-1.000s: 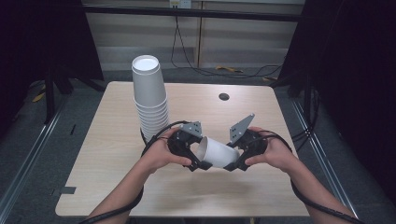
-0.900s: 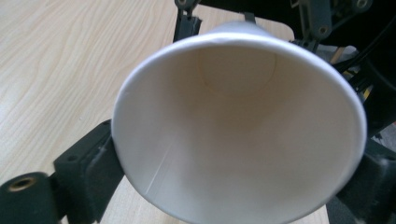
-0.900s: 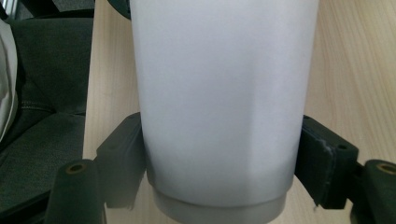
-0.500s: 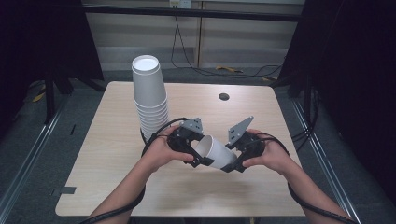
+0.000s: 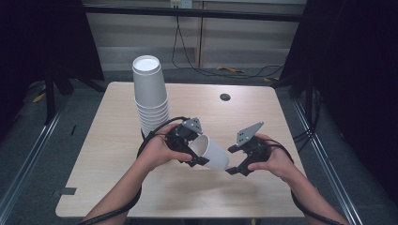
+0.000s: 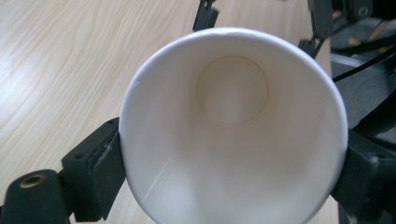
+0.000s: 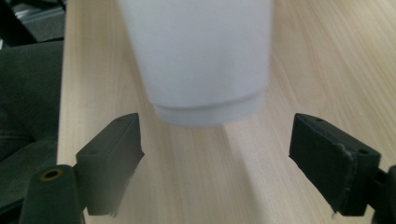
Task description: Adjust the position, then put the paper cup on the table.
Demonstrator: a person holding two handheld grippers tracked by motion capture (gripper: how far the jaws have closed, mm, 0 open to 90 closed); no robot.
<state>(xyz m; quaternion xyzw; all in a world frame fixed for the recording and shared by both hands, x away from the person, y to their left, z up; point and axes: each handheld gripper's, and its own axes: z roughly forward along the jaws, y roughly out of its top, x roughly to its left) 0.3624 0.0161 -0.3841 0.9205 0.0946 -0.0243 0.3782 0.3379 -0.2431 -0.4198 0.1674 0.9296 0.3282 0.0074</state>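
High view overhead facing forward, both gripper views close, sharing paper cup (image 6: pixel 233 130)

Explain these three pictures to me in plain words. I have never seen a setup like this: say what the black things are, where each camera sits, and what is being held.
A person sits at a wooden table and holds a hand tool with two black jaws in each hand. The high view looks down from above. Each of the other two cameras rides on one tool and looks along its jaws. The left gripper is shut on a white paper cup at its rim, and its own view looks straight into the cup. The right gripper has just been opening; its jaws stand apart with nothing between them, the cup's bottom just ahead. A tall stack of cups stands on the table behind the left hand.
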